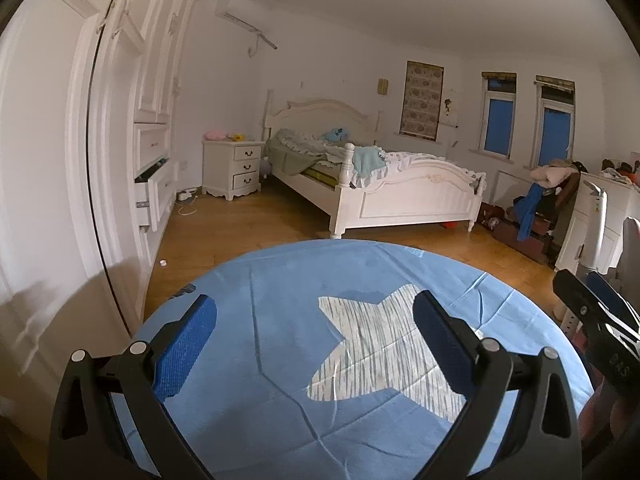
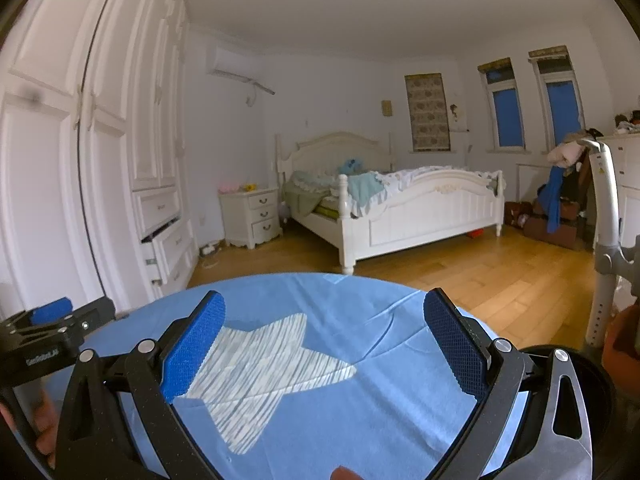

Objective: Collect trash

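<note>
My left gripper (image 1: 314, 300) is open over a round blue rug (image 1: 280, 320) with a white star (image 1: 380, 352), nothing between its blue pads. The right gripper (image 2: 326, 296) is open too, above the same rug (image 2: 360, 400), and also empty. Each gripper shows at the edge of the other's view: the right one (image 1: 592, 308) at the right edge, the left one (image 2: 52, 320) at the left. A small white scrap (image 1: 162, 263) lies on the wood floor by the wardrobe. Something small and red (image 2: 476, 233) lies under the foot of the bed. A dark round rim (image 2: 588, 376) sits just right of my right gripper.
A white bed (image 1: 400, 196) with rumpled bedding stands across the room, a nightstand (image 1: 234, 168) to its left. The wardrobe wall (image 1: 120, 120) on the left has an open drawer (image 1: 150, 192). Clothes on a chair (image 1: 544, 196) and a grey pole stand (image 2: 604, 220) crowd the right side.
</note>
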### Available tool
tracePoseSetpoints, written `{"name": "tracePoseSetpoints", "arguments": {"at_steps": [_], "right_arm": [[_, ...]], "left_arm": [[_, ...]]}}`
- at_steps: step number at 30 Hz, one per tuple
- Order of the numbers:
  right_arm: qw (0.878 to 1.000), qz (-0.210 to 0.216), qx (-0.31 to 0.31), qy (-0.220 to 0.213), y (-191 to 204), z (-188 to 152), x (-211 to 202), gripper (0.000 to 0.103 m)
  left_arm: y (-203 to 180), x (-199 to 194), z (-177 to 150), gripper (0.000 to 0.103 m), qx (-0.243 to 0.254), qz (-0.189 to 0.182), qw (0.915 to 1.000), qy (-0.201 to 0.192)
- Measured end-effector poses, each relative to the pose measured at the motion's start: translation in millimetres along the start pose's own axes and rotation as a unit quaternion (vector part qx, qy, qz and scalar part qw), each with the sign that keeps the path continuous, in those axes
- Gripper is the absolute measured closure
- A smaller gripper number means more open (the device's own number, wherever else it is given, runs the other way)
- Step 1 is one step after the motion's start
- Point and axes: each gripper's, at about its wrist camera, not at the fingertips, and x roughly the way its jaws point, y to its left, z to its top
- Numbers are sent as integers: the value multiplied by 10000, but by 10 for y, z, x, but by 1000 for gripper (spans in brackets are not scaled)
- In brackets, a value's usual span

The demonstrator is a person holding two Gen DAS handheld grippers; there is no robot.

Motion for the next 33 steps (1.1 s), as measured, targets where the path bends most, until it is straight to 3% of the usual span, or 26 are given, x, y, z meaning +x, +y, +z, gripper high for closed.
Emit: {"name": "tracePoseSetpoints", "arguments": {"at_steps": [33], "right_arm": [[9997, -51, 223, -38, 57, -11, -46, 5]], "left_arm": [[-30, -38, -10, 5, 157, -6, 9997, -180]]}}
